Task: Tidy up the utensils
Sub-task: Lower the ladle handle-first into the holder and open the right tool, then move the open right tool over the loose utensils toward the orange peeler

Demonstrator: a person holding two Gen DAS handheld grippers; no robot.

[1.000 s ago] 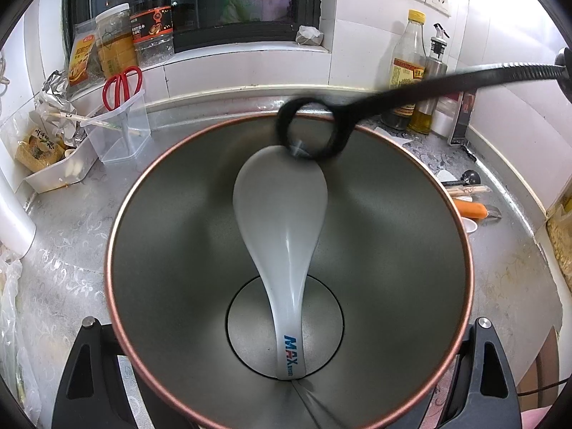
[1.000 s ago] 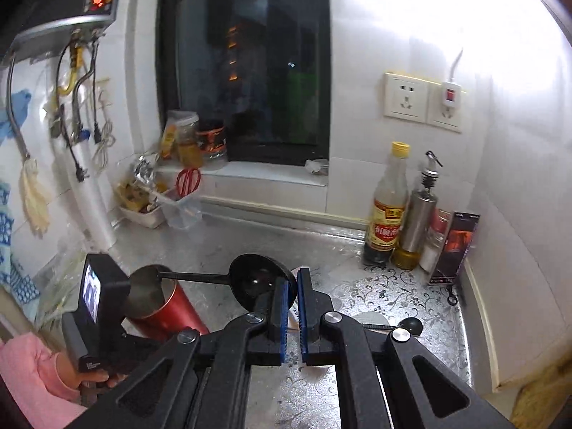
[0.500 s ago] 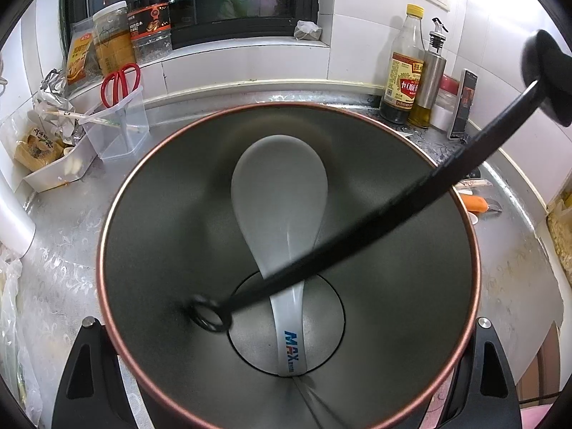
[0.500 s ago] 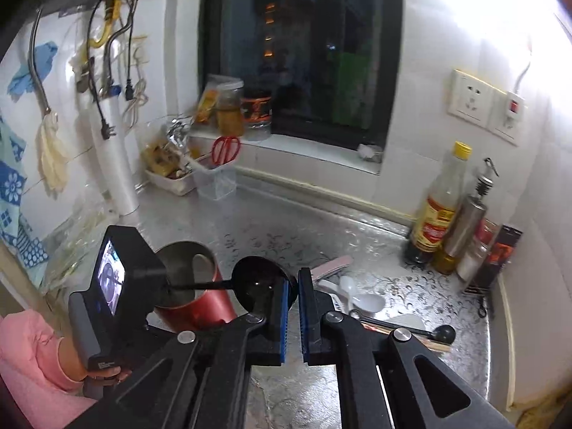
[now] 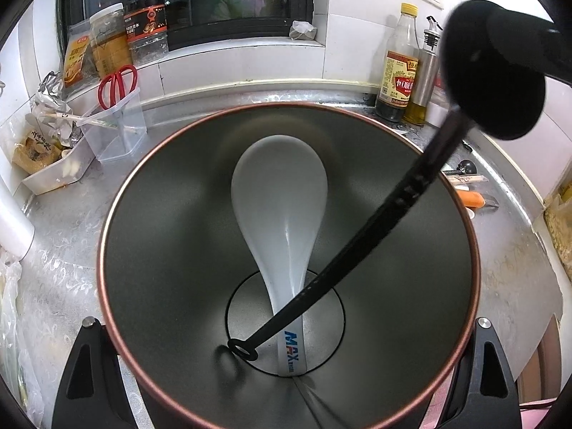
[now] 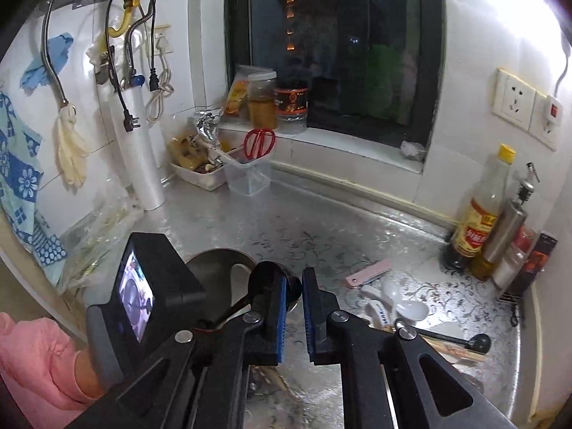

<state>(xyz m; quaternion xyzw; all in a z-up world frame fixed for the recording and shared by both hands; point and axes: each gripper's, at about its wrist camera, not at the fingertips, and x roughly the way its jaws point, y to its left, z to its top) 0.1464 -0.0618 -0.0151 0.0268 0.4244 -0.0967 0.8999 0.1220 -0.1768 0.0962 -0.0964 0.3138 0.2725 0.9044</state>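
My left gripper [image 5: 286, 325] is shut on a red cup [image 5: 118, 221] with a steel inside; its fingers [image 5: 85, 354] press both sides. A white spoon [image 5: 279, 200] stands in the cup, handle down. A black spoon [image 5: 393, 207] leans in it too, ring end on the bottom, bowl above the right rim. In the right wrist view my right gripper [image 6: 295, 307] hangs over the cup [image 6: 214, 264], its jaws opening. The black spoon's bowl [image 6: 264, 275] sits just beyond the left pad, not pressed.
On the steel counter [image 6: 286, 221] lie white spoons [image 6: 393, 300], another black spoon [image 6: 479, 341], chopsticks [image 6: 454, 350] and a pink folding knife [image 6: 368, 271]. Bottles [image 6: 479, 221] stand at the right wall. A clear bin with red scissors [image 6: 259, 143] stands at the back. A pink sleeve [image 6: 28, 357] is lower left.
The black spoon went from lying level over the cup's rim to standing handle-down inside it. My right gripper swung towards the cup and its pads have parted. The left hand stayed still.
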